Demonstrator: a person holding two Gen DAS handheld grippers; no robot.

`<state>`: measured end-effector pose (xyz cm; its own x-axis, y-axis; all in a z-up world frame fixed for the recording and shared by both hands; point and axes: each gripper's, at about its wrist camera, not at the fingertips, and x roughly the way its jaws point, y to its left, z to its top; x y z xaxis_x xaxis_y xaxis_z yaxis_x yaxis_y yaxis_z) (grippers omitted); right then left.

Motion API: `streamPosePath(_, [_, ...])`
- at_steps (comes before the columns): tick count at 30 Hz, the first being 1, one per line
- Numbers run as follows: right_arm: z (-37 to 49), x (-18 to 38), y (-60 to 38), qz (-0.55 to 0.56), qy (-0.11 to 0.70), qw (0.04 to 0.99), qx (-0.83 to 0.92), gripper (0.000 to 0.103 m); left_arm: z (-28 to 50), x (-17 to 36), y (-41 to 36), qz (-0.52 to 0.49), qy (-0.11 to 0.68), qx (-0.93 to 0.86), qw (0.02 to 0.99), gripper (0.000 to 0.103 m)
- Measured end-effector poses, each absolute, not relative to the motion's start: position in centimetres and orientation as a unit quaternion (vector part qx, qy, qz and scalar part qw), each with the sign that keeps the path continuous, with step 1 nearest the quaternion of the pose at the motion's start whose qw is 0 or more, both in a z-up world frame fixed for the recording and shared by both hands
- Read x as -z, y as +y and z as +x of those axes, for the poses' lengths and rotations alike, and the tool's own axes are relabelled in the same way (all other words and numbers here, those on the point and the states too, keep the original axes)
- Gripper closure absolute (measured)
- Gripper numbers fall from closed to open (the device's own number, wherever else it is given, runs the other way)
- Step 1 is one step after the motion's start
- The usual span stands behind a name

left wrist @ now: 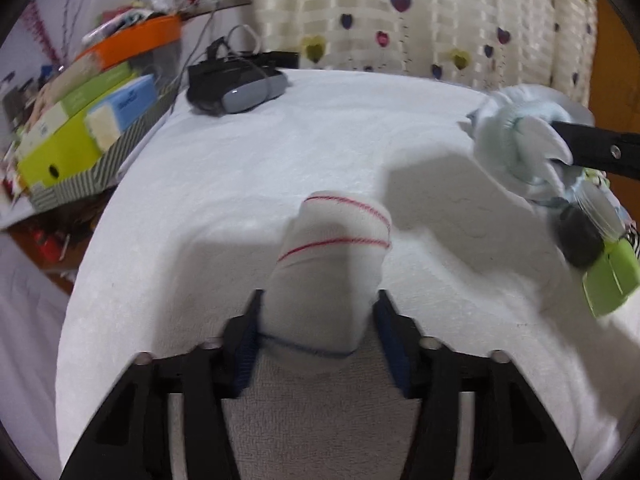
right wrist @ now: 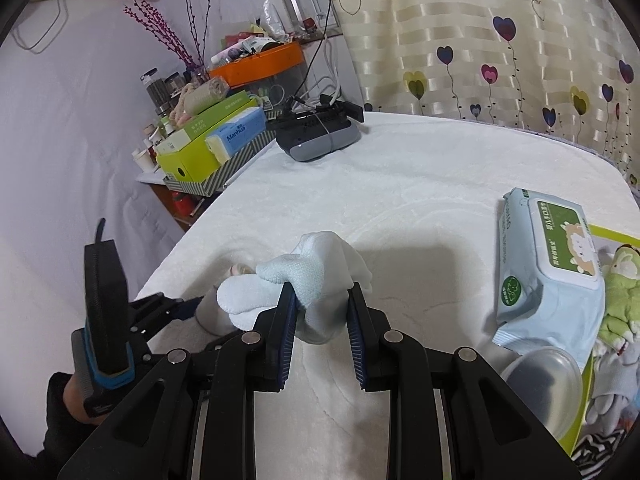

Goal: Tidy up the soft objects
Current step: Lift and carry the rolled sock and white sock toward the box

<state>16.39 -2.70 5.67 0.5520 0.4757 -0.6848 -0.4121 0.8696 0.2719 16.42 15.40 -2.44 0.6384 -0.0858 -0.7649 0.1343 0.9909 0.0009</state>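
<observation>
left hand-held gripper (left wrist: 318,316) clamps white sock (left wrist: 332,264) | right hand-held gripper (right wrist: 322,312) clamps blue sock (right wrist: 308,280) | wipes pack (right wrist: 548,272) right

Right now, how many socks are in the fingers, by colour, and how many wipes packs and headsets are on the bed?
White sock with red stripes: 1
Light blue sock: 1
Wipes pack: 1
Headset: 1
Total: 4

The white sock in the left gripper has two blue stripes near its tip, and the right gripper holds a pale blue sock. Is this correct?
Not quite: the stripes are red, not blue, as the left wrist view shows. The left gripper does hold the white sock, and the right gripper holds the pale blue sock.
</observation>
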Motion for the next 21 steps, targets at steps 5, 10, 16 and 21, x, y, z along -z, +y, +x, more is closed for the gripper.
streamPosePath(5, [16.0,-5.8,-3.1,0.043,0.397,0.880,-0.256,0.078,15.4,1.6,15.2,-0.003,0.407,0.055,0.912,0.060])
streamPosePath(10, [15.0,-6.3,-3.7,0.044,0.388,0.882,-0.263,0.078,13.9,0.2,14.7,-0.034,0.386,0.042,0.921,0.060])
streamPosePath(16, [13.2,-7.0,-4.8,0.046,0.373,0.886,-0.273,0.078,11.8,-1.6,13.4,-0.052,0.369,0.037,0.927,0.060])
streamPosePath(21, [11.6,-7.7,-5.9,0.047,0.362,0.889,-0.278,0.078,10.3,-3.0,11.6,-0.052,0.358,0.042,0.931,0.060])
